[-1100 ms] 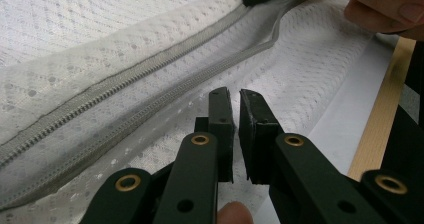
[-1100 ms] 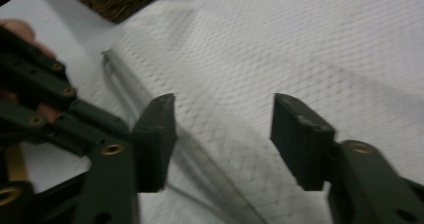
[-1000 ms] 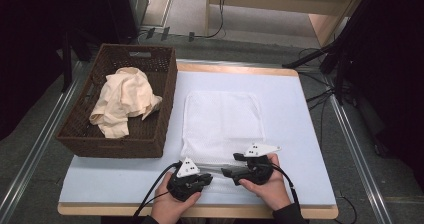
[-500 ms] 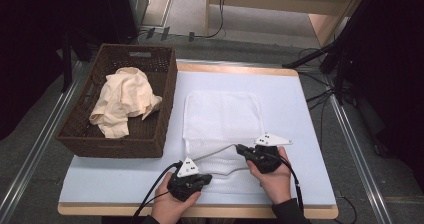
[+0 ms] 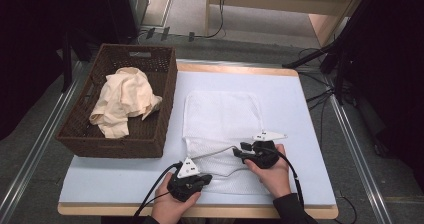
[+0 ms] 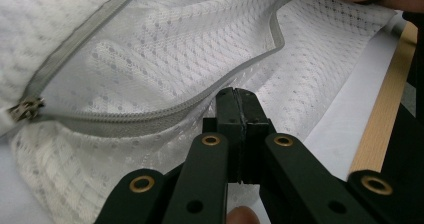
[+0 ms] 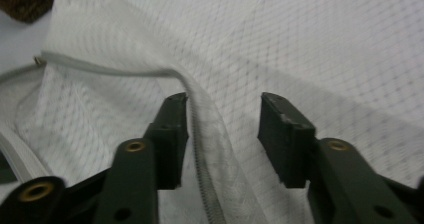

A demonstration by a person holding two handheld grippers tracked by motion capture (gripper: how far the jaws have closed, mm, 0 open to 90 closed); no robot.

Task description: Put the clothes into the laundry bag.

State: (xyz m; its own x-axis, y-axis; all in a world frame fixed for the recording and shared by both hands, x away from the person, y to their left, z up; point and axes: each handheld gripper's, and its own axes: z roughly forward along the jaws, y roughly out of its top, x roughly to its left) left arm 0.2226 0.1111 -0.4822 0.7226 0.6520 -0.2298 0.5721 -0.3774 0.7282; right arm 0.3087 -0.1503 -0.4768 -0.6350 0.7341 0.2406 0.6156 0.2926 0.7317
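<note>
Dark floor and metal rails surround a table (image 5: 125, 184) covered in pale blue. At 10 o'clock on it sits a brown wicker basket (image 5: 165, 84) holding a crumpled cream cloth (image 5: 125, 96). A white mesh laundry bag (image 5: 220, 111) lies flat from centre toward 6 o'clock, its grey zipper (image 6: 150, 115) unzipped and the mouth gaping. The left gripper (image 5: 189, 183), at 6 o'clock, has its jaws pressed together on the lower zipper edge; the left gripper view shows them pinching mesh just under the tape. The right gripper (image 5: 250, 151), at about 5 o'clock, has jaws spread wide, straddling the upper zipper edge without clamping it. Judged step: opening the bag's mouth, probably to load the cloth. The next move likely calls for the right jaws to close on the upper edge and lift it away from the lower, keeping the left pinch anchored so the mouth widens.
</note>
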